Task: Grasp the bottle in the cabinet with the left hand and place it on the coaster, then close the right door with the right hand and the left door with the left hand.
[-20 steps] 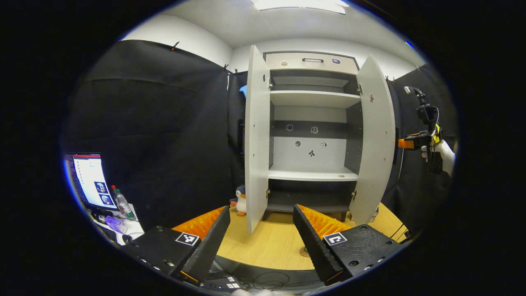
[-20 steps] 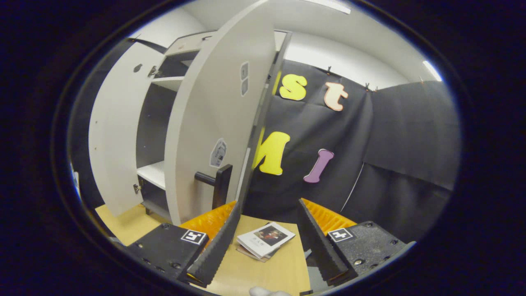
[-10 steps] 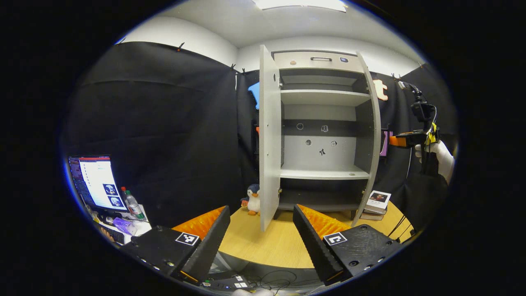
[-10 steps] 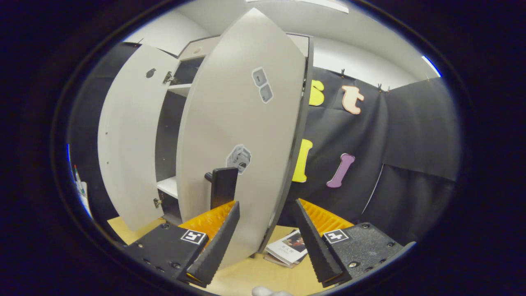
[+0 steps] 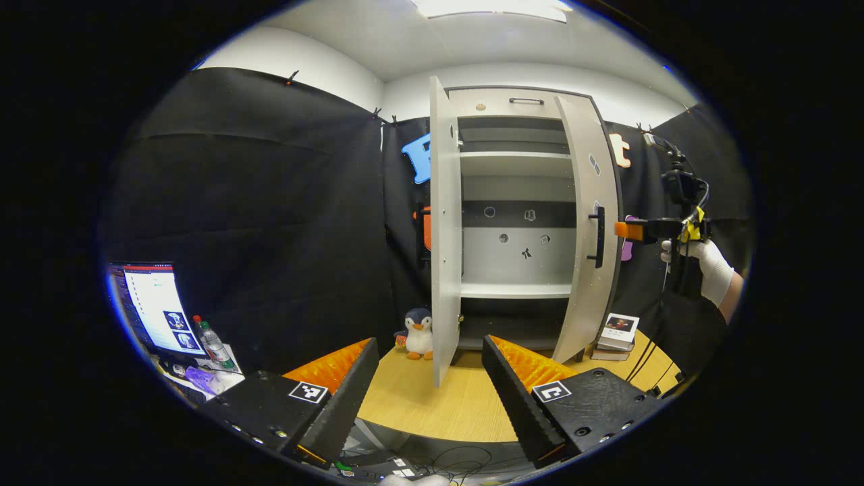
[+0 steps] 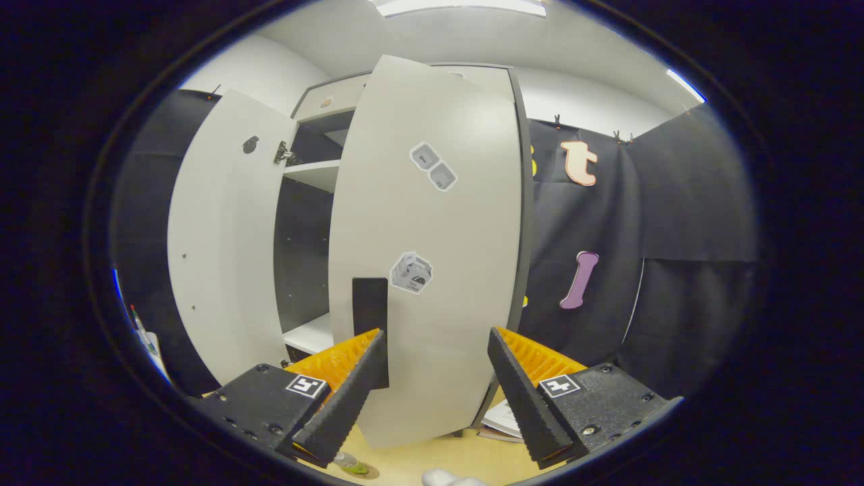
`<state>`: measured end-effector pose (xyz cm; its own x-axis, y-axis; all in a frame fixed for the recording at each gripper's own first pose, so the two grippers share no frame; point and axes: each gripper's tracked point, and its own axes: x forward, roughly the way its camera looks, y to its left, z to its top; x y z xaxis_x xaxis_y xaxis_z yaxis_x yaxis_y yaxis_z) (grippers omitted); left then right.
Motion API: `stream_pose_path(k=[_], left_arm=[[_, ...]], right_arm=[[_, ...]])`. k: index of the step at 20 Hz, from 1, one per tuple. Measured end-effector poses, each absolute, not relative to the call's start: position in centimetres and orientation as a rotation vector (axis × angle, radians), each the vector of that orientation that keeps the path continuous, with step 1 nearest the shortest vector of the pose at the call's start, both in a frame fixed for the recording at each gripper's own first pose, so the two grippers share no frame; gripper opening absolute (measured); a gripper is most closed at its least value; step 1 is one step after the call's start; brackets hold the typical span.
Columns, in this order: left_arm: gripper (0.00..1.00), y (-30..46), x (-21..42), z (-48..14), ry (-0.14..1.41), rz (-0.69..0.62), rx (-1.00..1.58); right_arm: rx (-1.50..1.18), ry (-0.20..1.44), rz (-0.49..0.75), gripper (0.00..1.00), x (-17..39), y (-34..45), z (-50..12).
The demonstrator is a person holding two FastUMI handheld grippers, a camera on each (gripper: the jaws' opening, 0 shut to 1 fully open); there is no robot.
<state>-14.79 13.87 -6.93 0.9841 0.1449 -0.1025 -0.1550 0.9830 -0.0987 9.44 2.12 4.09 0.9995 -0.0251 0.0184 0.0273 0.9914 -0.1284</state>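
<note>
The grey cabinet (image 5: 516,202) stands on the wooden table (image 5: 432,405), its shelves bare. Its left door (image 5: 442,236) stands wide open, edge-on to me. The right door (image 5: 587,229) is swung most of the way toward shut, its black handle (image 5: 597,236) facing out. My right gripper (image 5: 631,229), held by a gloved hand (image 5: 702,266), sits just right of that handle. From the right gripper view, the right gripper (image 6: 432,398) is open against the right door (image 6: 432,270), its left finger beside the handle (image 6: 370,304). My left gripper (image 5: 425,391) hangs open over the table's front edge, holding nothing.
A penguin toy (image 5: 418,334) stands at the foot of the left door. Stacked books (image 5: 617,331) lie right of the cabinet. A monitor (image 5: 158,307) and a small bottle (image 5: 212,341) sit on a side desk at far left. A small greenish round thing (image 6: 351,464) lies on the table.
The right door has swung from wide open to mostly shut, with the right gripper following it leftward. The left gripper has stayed open and drawn back a little.
</note>
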Motion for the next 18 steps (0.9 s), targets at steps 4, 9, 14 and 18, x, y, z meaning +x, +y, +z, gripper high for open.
stream_pose_path(k=[4,9,14,18], left_arm=[[0.94,16.3,-14.9,-7.1,0.086,0.14,-0.105],[0.94,19.3,-14.7,-7.7,0.064,0.114,-0.092],[0.94,22.8,-12.2,-8.4,0.065,0.107,-0.098],[0.94,25.6,-7.3,-8.0,0.062,0.131,-0.079]], right_arm=[[-0.15,-0.035,-0.054,0.99,4.2,1.4,4.4],[-0.143,0.008,-0.092,0.99,-2.3,1.7,3.2],[-0.141,0.053,-0.115,0.99,-7.3,2.6,0.9],[-0.105,0.106,-0.094,0.99,-9.8,3.9,-1.6]])
